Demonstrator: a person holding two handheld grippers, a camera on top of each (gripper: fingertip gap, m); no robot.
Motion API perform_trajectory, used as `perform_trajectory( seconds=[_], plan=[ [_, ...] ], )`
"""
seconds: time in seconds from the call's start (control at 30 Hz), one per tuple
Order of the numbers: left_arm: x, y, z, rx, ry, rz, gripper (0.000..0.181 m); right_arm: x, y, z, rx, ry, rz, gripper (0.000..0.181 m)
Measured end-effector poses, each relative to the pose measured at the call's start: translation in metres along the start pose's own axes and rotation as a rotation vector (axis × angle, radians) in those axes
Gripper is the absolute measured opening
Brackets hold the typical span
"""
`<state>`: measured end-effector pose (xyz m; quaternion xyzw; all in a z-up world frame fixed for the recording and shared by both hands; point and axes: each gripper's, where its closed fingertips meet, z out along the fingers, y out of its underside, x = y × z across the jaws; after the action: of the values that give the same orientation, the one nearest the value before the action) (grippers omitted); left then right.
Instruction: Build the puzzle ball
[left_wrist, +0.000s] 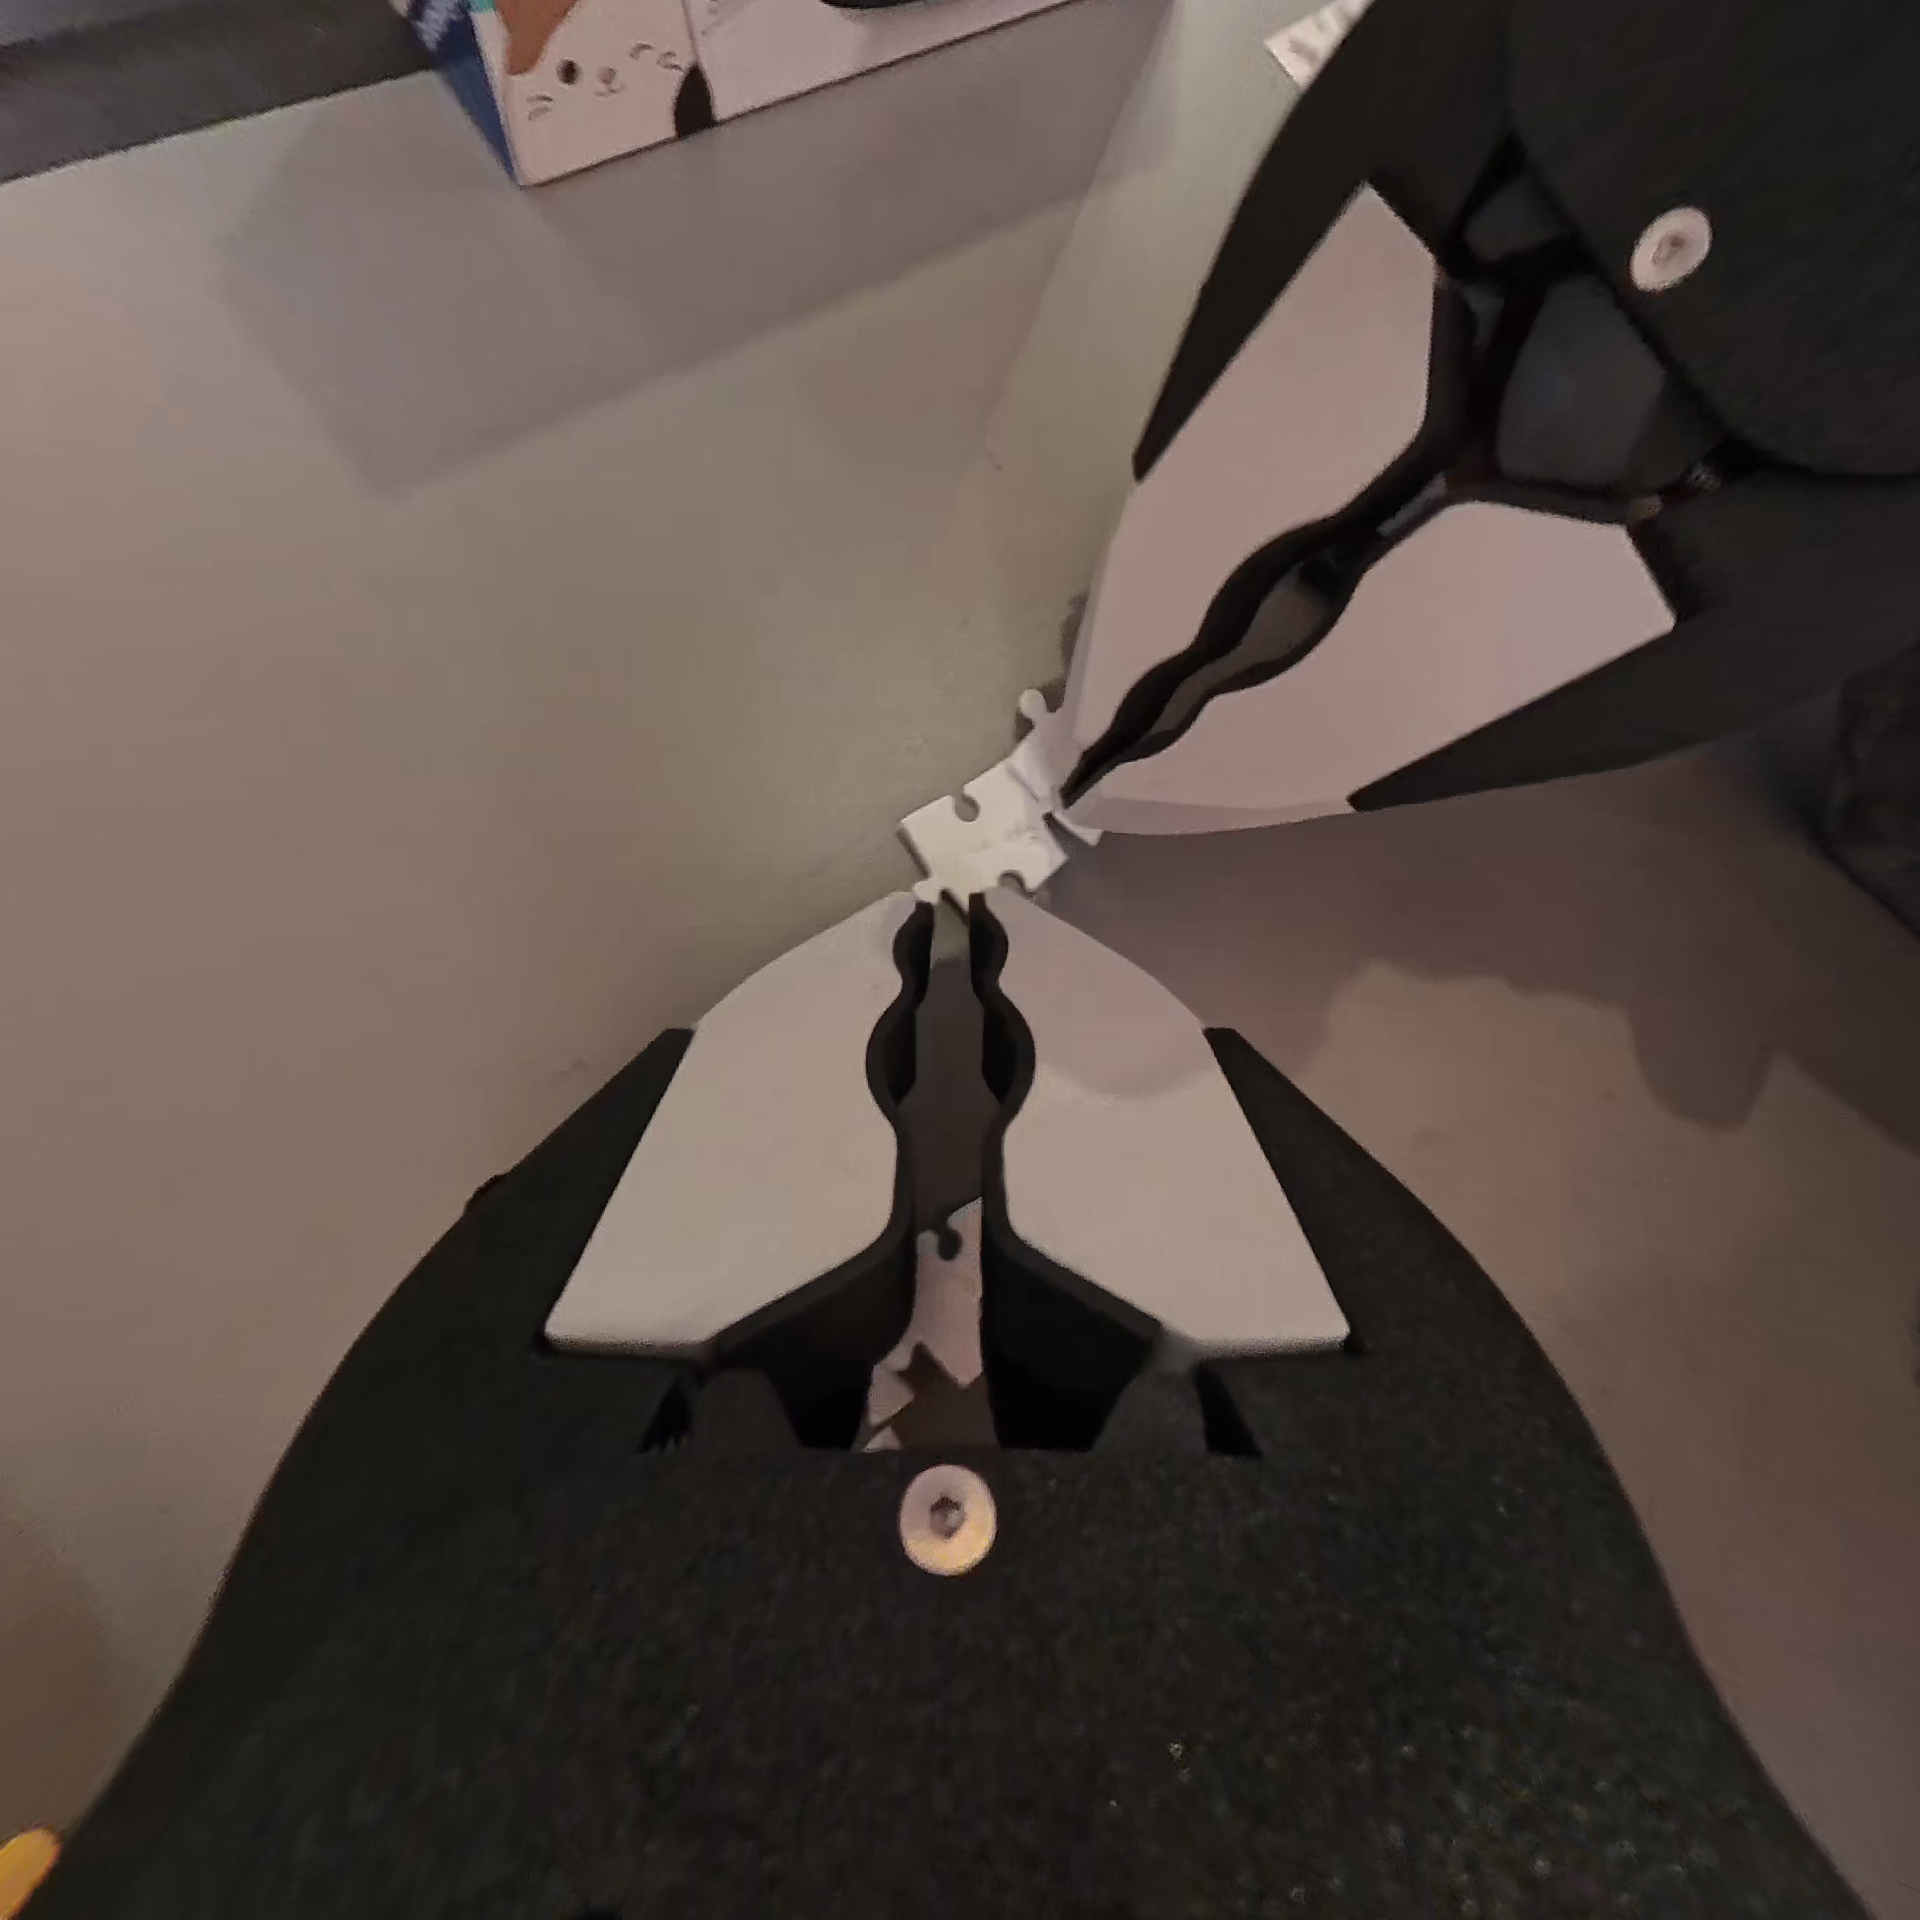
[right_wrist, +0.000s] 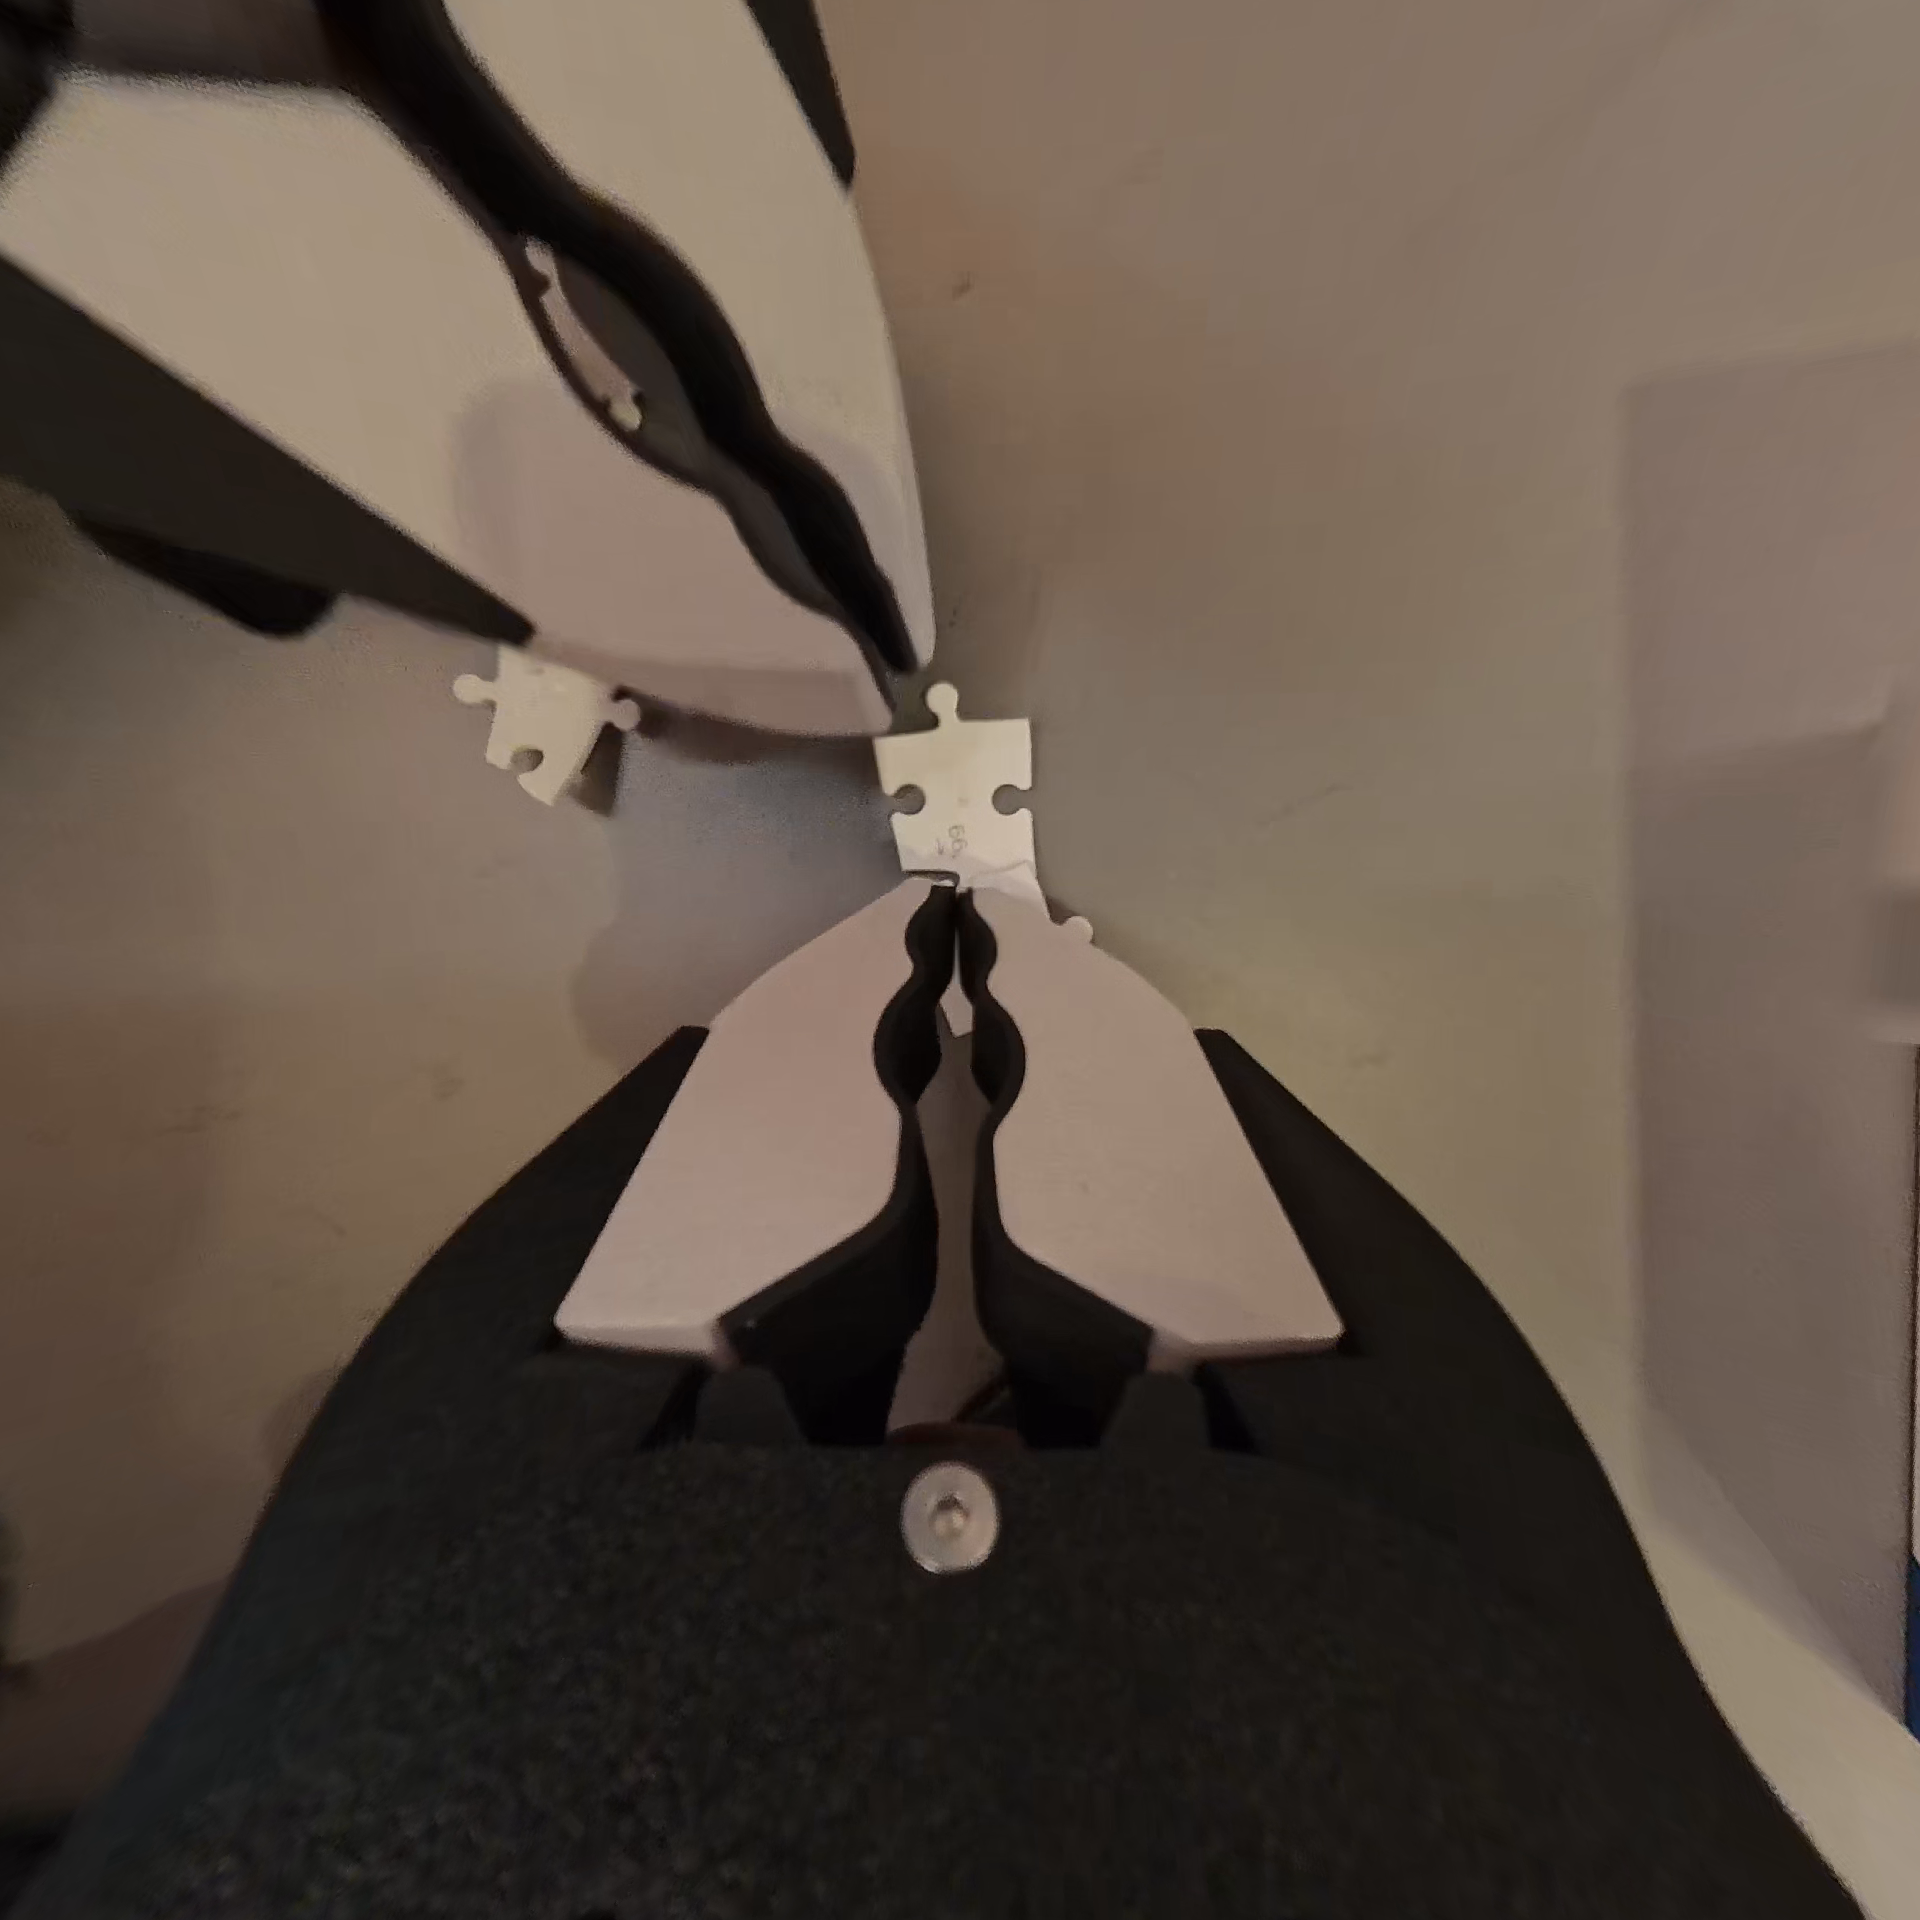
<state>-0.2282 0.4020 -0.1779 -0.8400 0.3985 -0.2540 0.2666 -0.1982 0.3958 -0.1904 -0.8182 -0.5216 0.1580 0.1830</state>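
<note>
Between the tips of two grippers, held above a pale grey table, sits a white puzzle piece, seen from its blank back side with small printed marks on it. It is flat and roughly square, with a round knob on one edge and round notches on two others. In the right wrist view the right gripper rises from the bottom of the frame, its fingers nearly closed and pinching the lower edge of the piece; a second piece edge with a knob peeks out just beside its right fingertip, so it may hold more than one, though that is hard to tell. The left gripper comes in from the upper left, tilted down, its narrow tips touching the piece's top knob. In the left wrist view the left gripper points up from the bottom, fingers close together, with its tips meeting the piece's near edge, while the right gripper slants in from the upper right. Both have white fingers with black wavy pads and black bodies. A spare piece lies on the table, off to the left. A box with cartoon cats stands at the table's far edge.
</note>
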Motion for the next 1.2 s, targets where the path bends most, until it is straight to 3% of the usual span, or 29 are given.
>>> perform_trajectory(
  seconds=[0.3, 0.5, 0.7, 1.03, 1.2],
  plan=[
    [-0.002, 0.003, 0.001, -0.005, 0.007, -0.018, 0.006, 0.004, 0.002, 0.003, -0.036, 0.055, -0.028, 0.000],
    [-0.006, -0.002, -0.004, 0.027, -0.015, -0.015, 0.006, 0.011, -0.006, -0.013, 0.031, 0.051, 0.017, 0.000],
    [-0.012, -0.004, -0.009, 0.048, -0.033, -0.031, 0.006, 0.005, -0.003, 0.005, -0.010, 0.036, -0.009, 0.000],
    [-0.018, -0.009, -0.016, 0.086, -0.054, -0.047, 0.006, 0.005, -0.010, -0.011, 0.034, 0.027, 0.001, 0.000],
    [-0.020, -0.010, -0.019, 0.103, -0.062, -0.056, 0.006, 0.002, -0.005, -0.001, 0.010, 0.039, -0.015, 0.000]
  ],
)
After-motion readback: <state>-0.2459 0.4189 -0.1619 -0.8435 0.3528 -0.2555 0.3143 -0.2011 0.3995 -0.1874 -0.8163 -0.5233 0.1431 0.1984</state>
